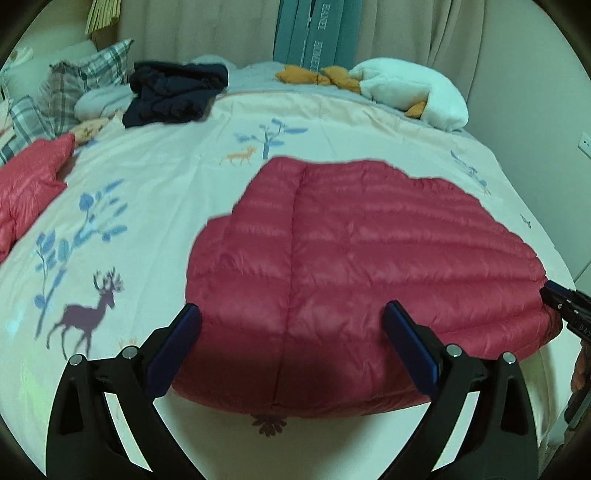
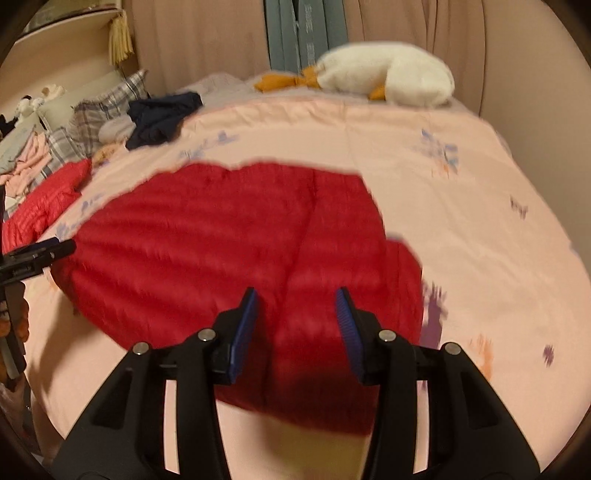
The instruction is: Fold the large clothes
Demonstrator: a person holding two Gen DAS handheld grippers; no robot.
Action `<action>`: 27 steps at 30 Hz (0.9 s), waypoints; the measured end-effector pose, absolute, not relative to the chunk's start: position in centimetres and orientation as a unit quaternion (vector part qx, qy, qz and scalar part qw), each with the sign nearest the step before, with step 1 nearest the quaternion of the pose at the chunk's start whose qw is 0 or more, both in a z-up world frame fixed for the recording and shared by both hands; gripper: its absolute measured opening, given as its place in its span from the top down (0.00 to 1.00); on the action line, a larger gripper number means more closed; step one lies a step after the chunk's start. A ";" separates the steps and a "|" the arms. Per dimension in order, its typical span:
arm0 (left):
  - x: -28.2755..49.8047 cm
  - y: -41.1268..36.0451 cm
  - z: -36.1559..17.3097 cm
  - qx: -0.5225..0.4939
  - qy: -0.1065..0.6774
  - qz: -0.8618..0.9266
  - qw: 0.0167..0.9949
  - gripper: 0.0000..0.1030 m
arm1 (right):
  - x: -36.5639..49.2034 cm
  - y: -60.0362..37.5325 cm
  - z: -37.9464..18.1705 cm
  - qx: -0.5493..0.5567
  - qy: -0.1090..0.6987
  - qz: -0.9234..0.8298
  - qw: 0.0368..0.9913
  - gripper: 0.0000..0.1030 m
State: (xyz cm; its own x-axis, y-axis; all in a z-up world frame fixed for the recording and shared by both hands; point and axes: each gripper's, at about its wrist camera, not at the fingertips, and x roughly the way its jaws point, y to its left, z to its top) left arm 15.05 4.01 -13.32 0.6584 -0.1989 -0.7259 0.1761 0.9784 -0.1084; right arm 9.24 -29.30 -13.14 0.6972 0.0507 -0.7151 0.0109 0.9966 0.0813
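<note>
Dim indoor light; right view motion-blurred; fisheye-warped edges.

Plush goose (image 1: 410,88), plaid pillows (image 1: 85,77), curtain (image 1: 207,29)

I see the bed (image 1: 155,177) under a pale deer-print cover; on it lie a red quilted jacket (image 1: 369,266), dark clothes (image 1: 173,92), plaid pillows (image 1: 74,85), a goose plush (image 1: 410,88).
</note>
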 end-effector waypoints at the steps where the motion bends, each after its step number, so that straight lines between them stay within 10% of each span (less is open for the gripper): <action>1: 15.1 3.9 -13.8 -0.012 0.405 -0.103 0.908 0.03 | 9.2 -29.6 -13.7 0.052 0.391 0.012 0.919 0.57; 20: 13.3 4.3 -13.6 -0.002 0.424 -0.084 0.902 0.03 | 7.2 -31.8 -14.8 0.123 0.423 -0.013 0.898 0.58; 23: 12.2 4.2 -10.8 -0.001 0.414 -0.086 0.906 0.03 | 6.3 -31.0 -12.5 0.125 0.414 -0.017 0.901 0.29; 27: 10.4 3.8 -6.1 0.005 0.403 -0.086 0.911 0.01 | 4.8 -29.8 -8.3 0.121 0.396 -0.022 0.910 0.14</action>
